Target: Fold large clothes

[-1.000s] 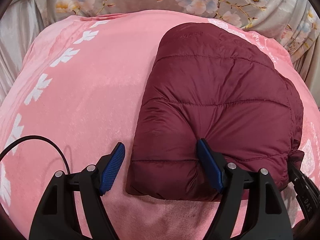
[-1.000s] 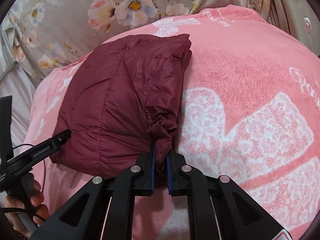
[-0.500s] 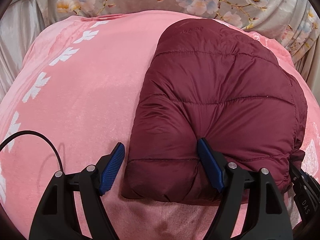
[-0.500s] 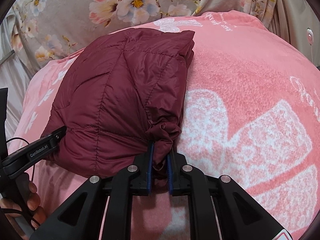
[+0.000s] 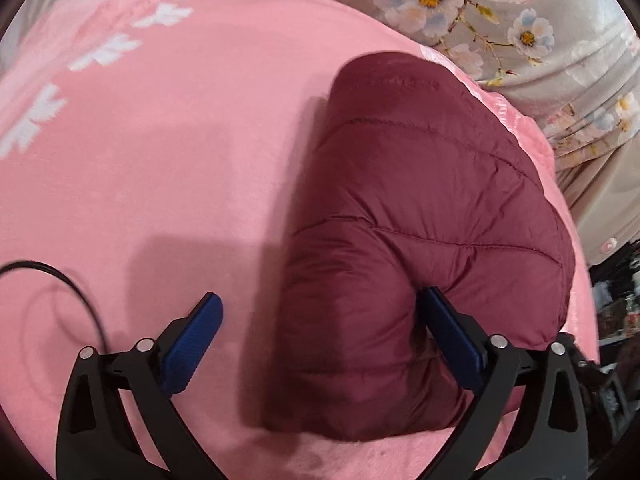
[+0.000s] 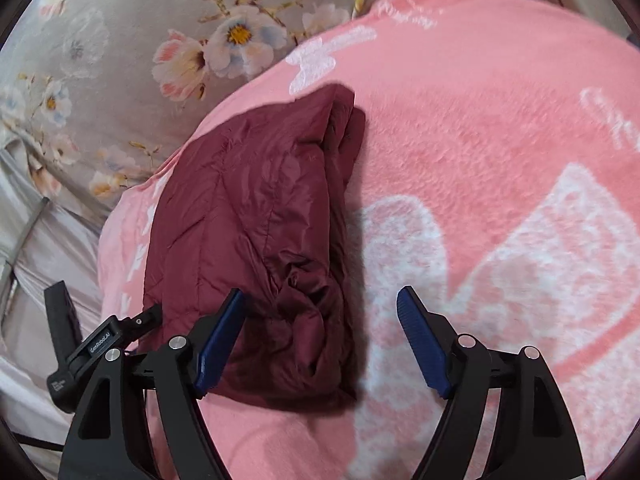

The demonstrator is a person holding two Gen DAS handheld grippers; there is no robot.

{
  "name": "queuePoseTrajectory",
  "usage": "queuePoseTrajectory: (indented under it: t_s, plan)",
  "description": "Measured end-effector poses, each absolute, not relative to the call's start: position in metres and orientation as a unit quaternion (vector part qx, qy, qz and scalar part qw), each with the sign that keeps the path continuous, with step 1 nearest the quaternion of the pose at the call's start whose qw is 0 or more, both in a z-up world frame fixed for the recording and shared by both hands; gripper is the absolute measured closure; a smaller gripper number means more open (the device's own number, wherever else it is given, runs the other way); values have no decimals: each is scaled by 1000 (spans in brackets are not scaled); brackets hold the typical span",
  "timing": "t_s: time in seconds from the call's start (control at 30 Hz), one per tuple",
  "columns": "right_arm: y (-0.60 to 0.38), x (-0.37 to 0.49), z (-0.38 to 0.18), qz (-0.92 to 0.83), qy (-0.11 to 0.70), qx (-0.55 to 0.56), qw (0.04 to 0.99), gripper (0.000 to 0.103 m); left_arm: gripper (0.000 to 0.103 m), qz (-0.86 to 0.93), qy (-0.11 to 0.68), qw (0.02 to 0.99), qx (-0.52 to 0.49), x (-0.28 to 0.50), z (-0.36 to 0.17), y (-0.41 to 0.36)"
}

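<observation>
The folded jacket [image 5: 416, 240] is being seen lying on the pink blanket [image 5: 160, 160], long axis running away from both, straddled near its end by the spread left gripper [image 5: 320, 336], while the right gripper [image 6: 322, 336], fingers apart, is being held over its bunched right edge.

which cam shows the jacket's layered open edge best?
Right wrist. The maroon jacket lies whole on the pink blanket, its stacked layers and bunched corner exposed between the open jaws. The left wrist view shows only the smooth quilted top, blurred, its near end hidden.
</observation>
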State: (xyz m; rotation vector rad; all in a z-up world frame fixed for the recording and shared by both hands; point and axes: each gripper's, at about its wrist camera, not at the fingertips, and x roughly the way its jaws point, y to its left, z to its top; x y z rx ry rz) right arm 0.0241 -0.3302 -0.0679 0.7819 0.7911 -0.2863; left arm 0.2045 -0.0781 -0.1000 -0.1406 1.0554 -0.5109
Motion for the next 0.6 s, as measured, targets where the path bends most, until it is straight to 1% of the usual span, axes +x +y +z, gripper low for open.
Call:
queuePoseTrajectory:
  t_s: [0.03,0.07,0.13,0.33,0.37,0.43,0.47,0.5,0.57,0.6]
  plan:
    - [-330,29,-74,-128,376,381,835,26,5,-242,497,830,-76,205,-102,-80]
    - [-329,31,-76,-127,372,386,835,21,5,-244,491,833,-76,205,-102,-82]
    - [-325,34,-76,-125,358,378,845,17,5,-254,485,834,-72,206,-104,-88]
    - [-326,48,-80,-114,350,374,851,17,5,-258,481,835,-75,210,-105,-103]
    - [-327,51,-81,-110,348,378,851,17,6,-264,479,834,-74,210,-104,-106]
    - [-330,57,-82,-98,346,384,850,29,12,-270,478,833,-72,208,-101,-110]
    - [-330,62,-83,-81,345,392,849,44,18,-267,477,835,-67,206,-99,-112]
    - [-329,66,-83,-81,349,395,846,46,22,-263,475,838,-62,204,-96,-113]
    - [-324,68,-75,-87,353,371,855,63,42,-259,470,842,-50,199,-89,-111]
    - [-319,67,-67,-93,352,350,863,72,46,-260,467,844,-45,195,-84,-110]
